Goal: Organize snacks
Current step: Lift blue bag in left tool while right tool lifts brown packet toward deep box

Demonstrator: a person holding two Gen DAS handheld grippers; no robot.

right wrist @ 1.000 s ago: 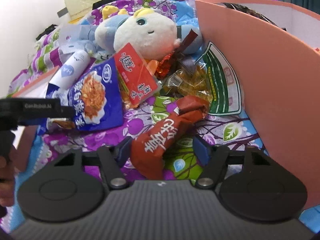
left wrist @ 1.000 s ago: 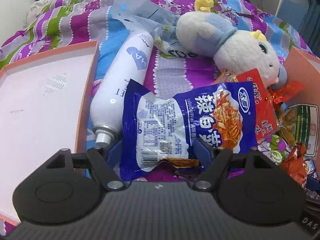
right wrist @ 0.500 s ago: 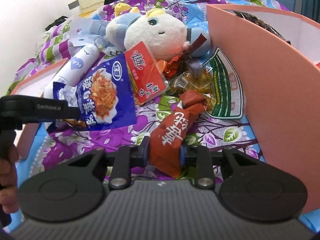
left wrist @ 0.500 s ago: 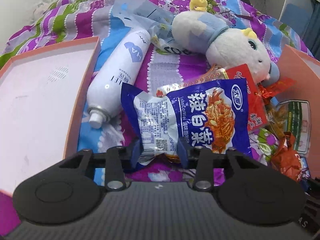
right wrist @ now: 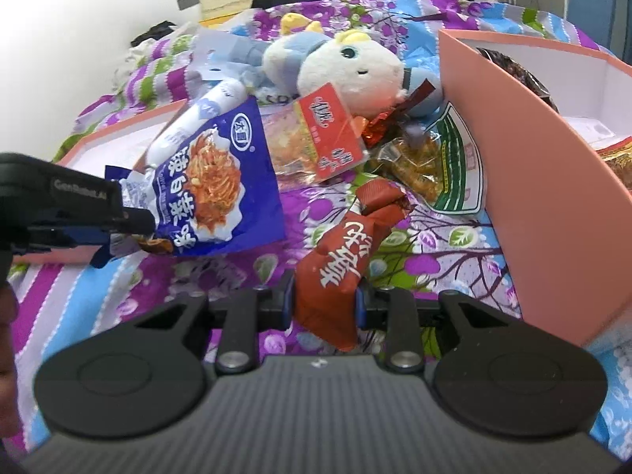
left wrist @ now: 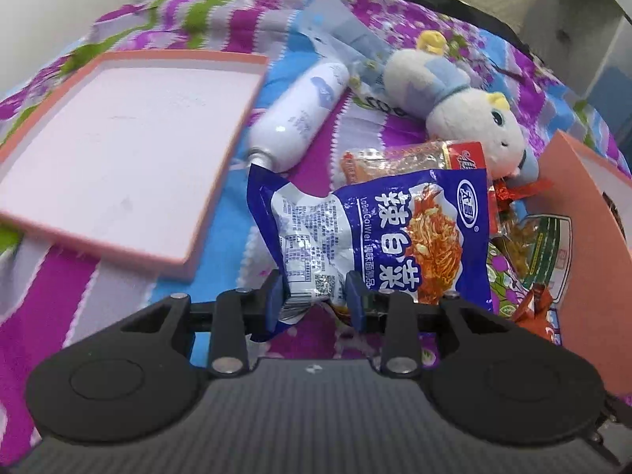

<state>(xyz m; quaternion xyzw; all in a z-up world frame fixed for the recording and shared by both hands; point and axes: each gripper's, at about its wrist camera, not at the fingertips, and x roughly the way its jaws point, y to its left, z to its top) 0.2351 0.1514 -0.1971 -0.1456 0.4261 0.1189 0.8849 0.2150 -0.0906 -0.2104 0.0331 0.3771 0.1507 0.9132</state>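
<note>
Left gripper: clamps the blue packet, just beside the pink lid.
Right gripper: pinches the red packet.

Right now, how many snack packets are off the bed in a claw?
2. The blue packet is pinched in the left claw; the red-brown packet is in the right claw. Other packets lie loose by the pink box, and some may be hidden.

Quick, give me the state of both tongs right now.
Left tongs: closed on the blue snack bag, gripping its near end.
Right tongs: closed on the red snack packet, gripping its near end.
</note>
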